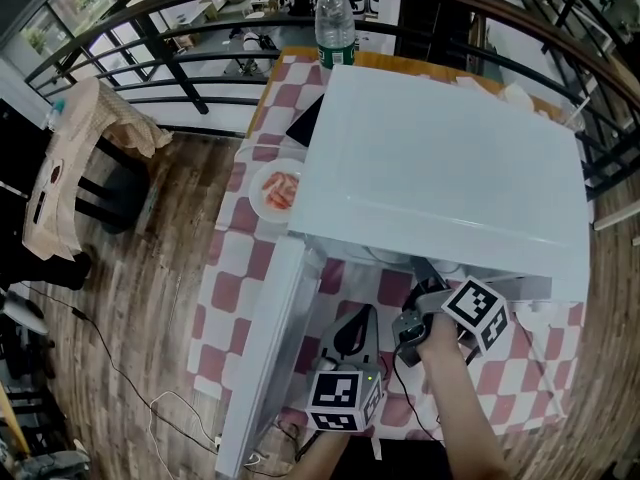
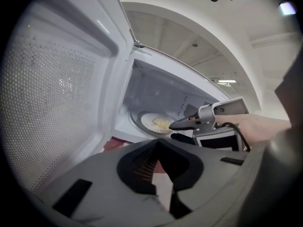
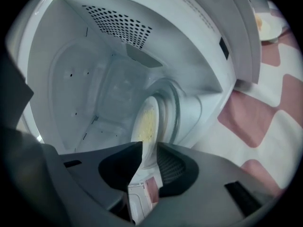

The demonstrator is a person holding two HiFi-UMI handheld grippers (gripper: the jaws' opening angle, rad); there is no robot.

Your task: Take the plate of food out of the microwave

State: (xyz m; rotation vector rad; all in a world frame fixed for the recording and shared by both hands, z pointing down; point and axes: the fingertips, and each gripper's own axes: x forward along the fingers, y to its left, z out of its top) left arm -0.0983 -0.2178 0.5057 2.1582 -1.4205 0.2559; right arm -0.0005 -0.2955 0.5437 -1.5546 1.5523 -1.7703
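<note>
A white microwave (image 1: 440, 158) stands on the chequered table with its door (image 1: 265, 348) swung open to the left. Inside, a white plate of yellow food (image 2: 158, 123) rests on the glass turntable (image 2: 136, 123). My right gripper (image 3: 149, 143) reaches into the cavity. The plate's near rim (image 3: 147, 122) sits between its jaws, which stand open around it, and I see no firm pinch. From the head view only its marker cube (image 1: 475, 313) shows below the microwave's front edge. My left gripper (image 2: 157, 141) hangs in front of the opening, shut and empty.
A second plate with red food (image 1: 278, 190) lies on the tablecloth (image 1: 225, 288) left of the microwave. A water bottle (image 1: 335, 23) stands at the table's far edge. A chair draped with cloth (image 1: 70, 168) and cables are on the wooden floor to the left.
</note>
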